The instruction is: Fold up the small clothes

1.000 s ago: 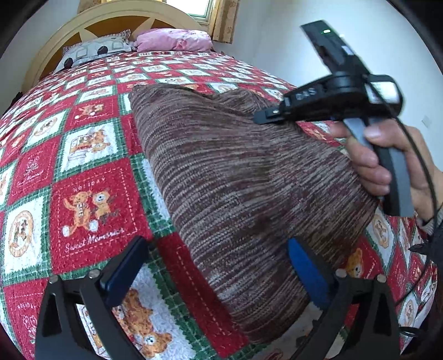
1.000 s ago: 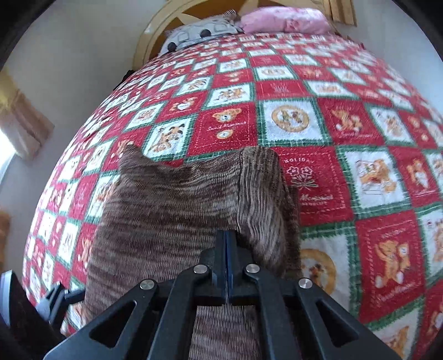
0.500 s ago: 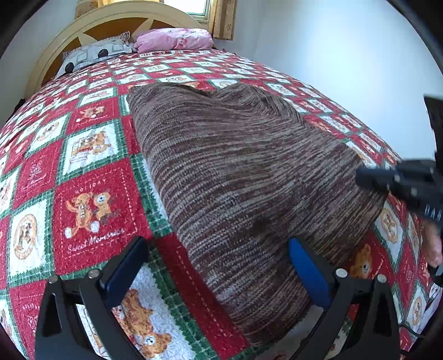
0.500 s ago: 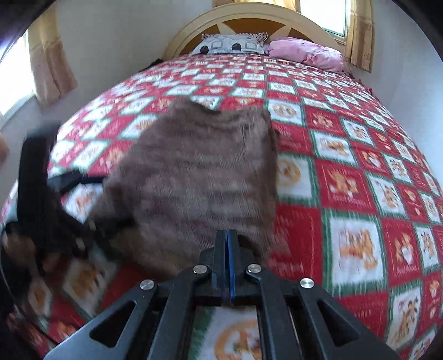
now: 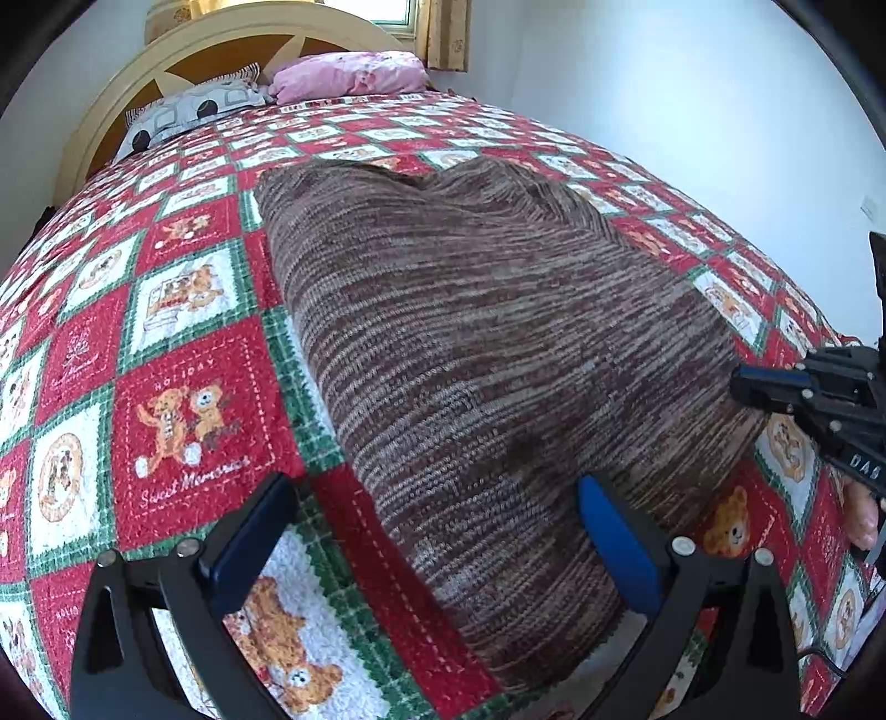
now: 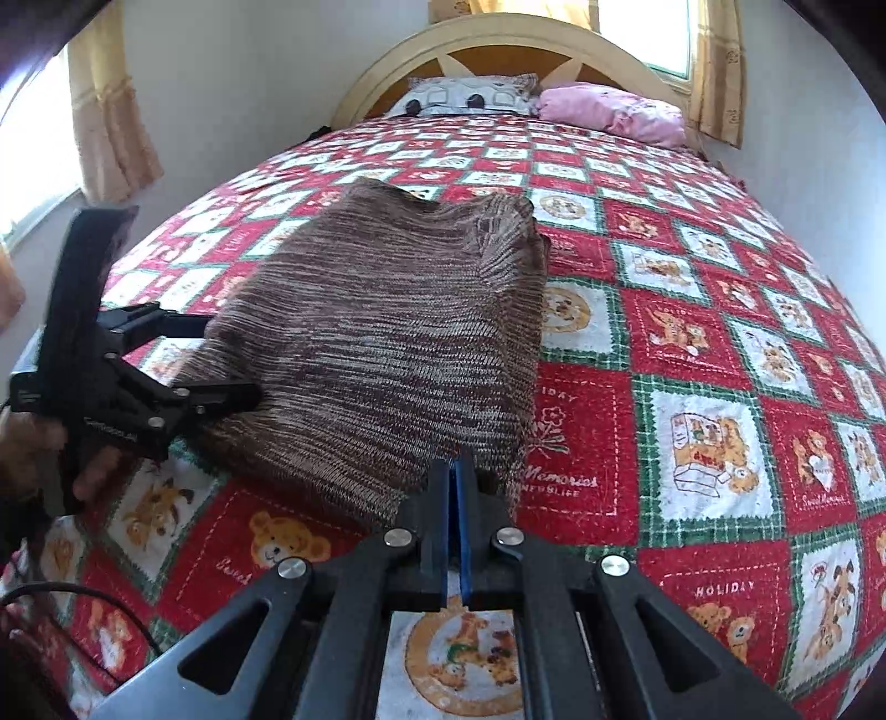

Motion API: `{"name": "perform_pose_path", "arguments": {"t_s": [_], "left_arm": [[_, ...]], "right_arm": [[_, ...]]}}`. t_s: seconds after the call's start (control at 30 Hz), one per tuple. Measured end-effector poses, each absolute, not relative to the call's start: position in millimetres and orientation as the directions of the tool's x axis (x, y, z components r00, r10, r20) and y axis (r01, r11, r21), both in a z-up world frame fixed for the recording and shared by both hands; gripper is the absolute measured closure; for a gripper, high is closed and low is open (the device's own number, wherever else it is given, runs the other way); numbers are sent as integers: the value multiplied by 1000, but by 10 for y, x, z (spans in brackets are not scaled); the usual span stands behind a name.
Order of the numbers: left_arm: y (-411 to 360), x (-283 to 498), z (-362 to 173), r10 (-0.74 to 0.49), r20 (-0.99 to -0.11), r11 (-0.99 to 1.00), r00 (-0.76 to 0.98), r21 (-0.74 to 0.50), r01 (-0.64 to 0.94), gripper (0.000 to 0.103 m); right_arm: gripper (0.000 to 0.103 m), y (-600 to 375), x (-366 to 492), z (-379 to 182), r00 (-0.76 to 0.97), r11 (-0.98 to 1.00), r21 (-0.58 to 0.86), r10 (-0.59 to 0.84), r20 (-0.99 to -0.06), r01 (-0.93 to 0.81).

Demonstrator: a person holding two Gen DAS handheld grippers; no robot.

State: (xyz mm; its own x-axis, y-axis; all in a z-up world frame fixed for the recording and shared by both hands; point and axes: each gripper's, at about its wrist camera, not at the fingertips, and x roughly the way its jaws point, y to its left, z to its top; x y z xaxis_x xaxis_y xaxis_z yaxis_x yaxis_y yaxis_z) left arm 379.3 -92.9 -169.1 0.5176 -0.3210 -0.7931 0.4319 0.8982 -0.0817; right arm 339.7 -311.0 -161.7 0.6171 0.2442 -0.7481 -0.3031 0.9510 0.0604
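The left gripper [image 5: 437, 531] stands with its jaws spread wide at the near edge of the bed [image 5: 183, 426]; one blue pad [image 5: 614, 537] lies over the near end of the brown knitted garment [image 5: 498, 360], the other over bare quilt. The right gripper [image 6: 455, 487] has its jaws pressed together at the garment's near corner; whether cloth is caught between them cannot be told. The garment lies folded on the quilt toward the near end of the bed. Only the right wrist view shows the garment's thick doubled edge along its right side and a hand [image 6: 33, 454] on the left gripper's handle. At the far end, two pillows [image 6: 609, 111] rest against the headboard [image 6: 498, 39].
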Motion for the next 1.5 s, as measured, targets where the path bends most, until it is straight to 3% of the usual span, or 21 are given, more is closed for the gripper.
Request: {"name": "perform_pose_path", "arguments": {"t_s": [0.07,0.1,0.13,0.2,0.43,0.77,0.97,1.1,1.17,1.27,1.3,1.4,1.5], "left_arm": [[-895,3801,-1663,-324,-799,902,506,-101,419,0],[-874,3808,-1653,-330,-803,903,497,-115,414,0],[-842,3810,-1639,-338,-804,903,490,-131,409,0],[-770,3815,-1622,-343,-799,910,494,-152,385,0],[-692,3843,-1630,-349,-787,920,509,-186,344,0],[-737,3904,-1635,-389,-784,907,484,-235,348,1],[-775,3942,-1633,-394,-780,905,486,-238,352,4],[-823,3915,-1630,-422,-769,887,479,-243,392,20],[-843,3912,-1635,-431,-768,882,473,-248,402,21],[-861,3923,-1643,-440,-768,875,464,-251,414,23],[-864,3917,-1638,-442,-767,874,466,-250,416,29],[-863,3890,-1622,-446,-754,871,482,-242,427,55],[-836,3821,-1554,-442,-743,875,502,-232,426,72]], "right_arm": [[93,-3213,3429,-1552,599,946,110,281,-750,-305],[78,-3289,3467,-1504,600,949,138,287,-747,-283],[53,-3343,3501,-1466,608,955,148,279,-743,-257],[35,-3441,3608,-1374,650,965,149,255,-716,-215],[35,-3408,4311,-1320,646,961,190,274,-713,-198],[35,-3446,5212,-1580,580,896,431,406,-706,-102],[35,-3409,5424,-1678,559,894,437,415,-718,-101],[35,-3454,5577,-1739,531,865,484,474,-702,-132],[38,-3472,5638,-1783,512,839,525,516,-686,-143],[60,-3445,5662,-1812,490,812,560,559,-669,-162],[69,-3430,5658,-1820,479,797,579,580,-659,-170],[75,-3444,5621,-1810,491,791,591,583,-648,-159],[77,-3460,5552,-1722,529,790,591,575,-624,-162]]}}
